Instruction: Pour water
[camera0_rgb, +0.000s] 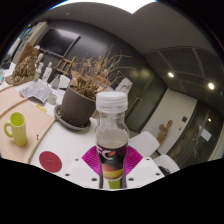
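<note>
Upright, the hand-held gripper (112, 170) clamps a white-capped bottle (111, 130) above the table (75, 150).

— Where does the camera sit?

— On the gripper (112, 172), low, looking forward along the jaws, very near the bottle (111, 138) that stands upright just ahead.

— Which way does it face?

— Level over the white bench (75, 145): the potted plant (82, 97) is behind the bottle to its left, the green cup (16, 128) farther left.

— Any second view?

— Only this one.
</note>
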